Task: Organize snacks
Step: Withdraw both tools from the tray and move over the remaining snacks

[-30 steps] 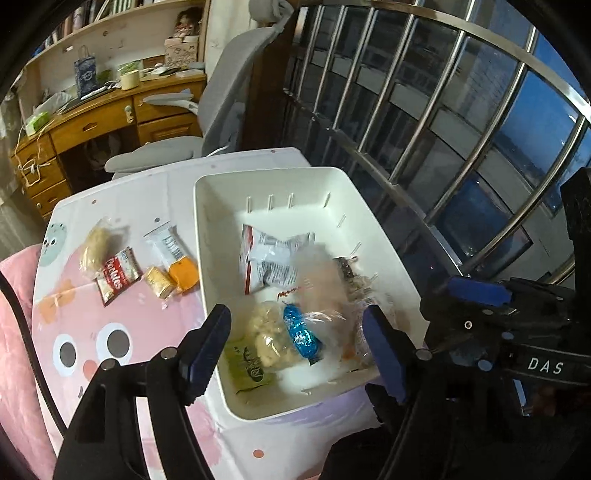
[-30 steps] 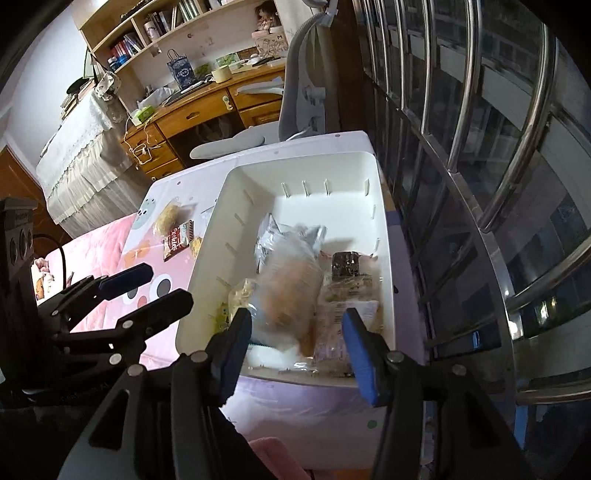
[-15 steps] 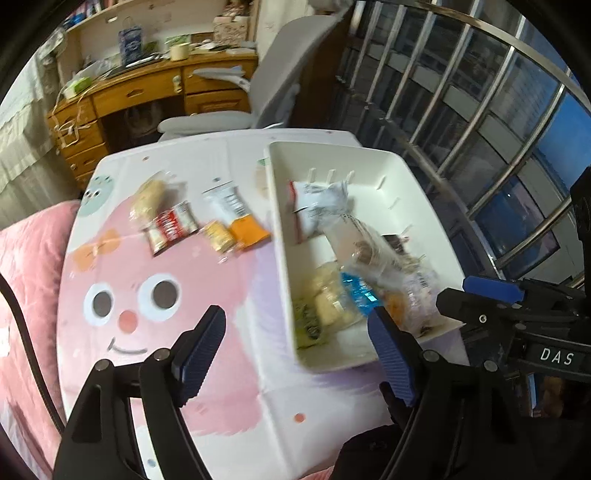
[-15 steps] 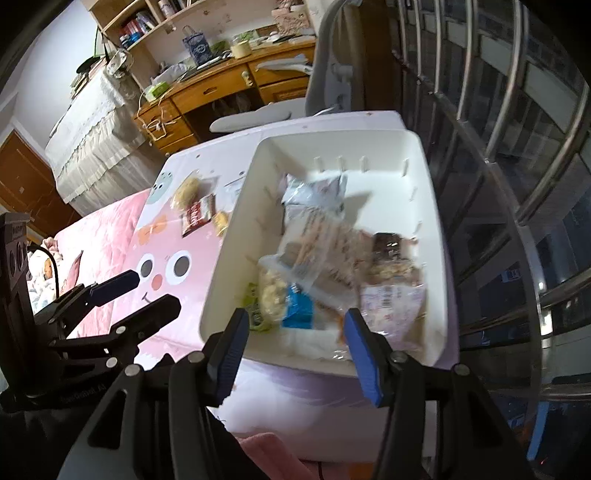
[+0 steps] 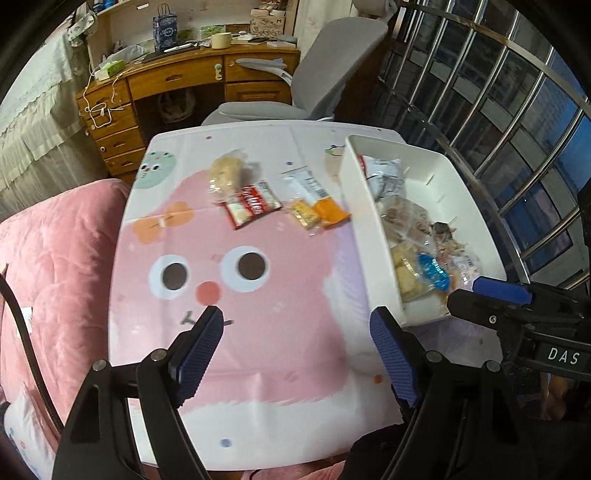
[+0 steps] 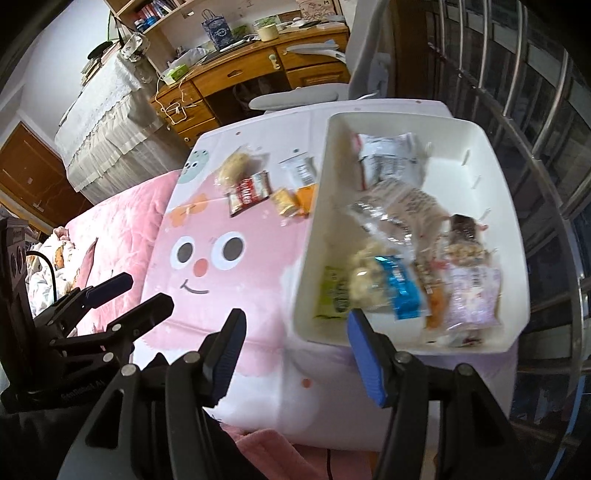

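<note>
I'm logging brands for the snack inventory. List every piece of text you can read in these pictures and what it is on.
"DAS": white letters on the right hand-held gripper body, seen from the left wrist view.
"KitKat": red wrapper on the table; blurred, so only likely.
Blue gift bag on the desk: round logo, unreadable.
Snack packets in the white bin: print too blurred.

left claw (image 5: 295,350): swung off the white bin (image 5: 352,192) and now parked over the pink table (image 5: 258,369), spread wider, nothing between the fingers
right claw (image 6: 295,343): shifted toward the bin's near-left corner, spread a bit wider, nothing gripped
clear snack bag (image 6: 399,206): dropped, now lying in the bin
</note>
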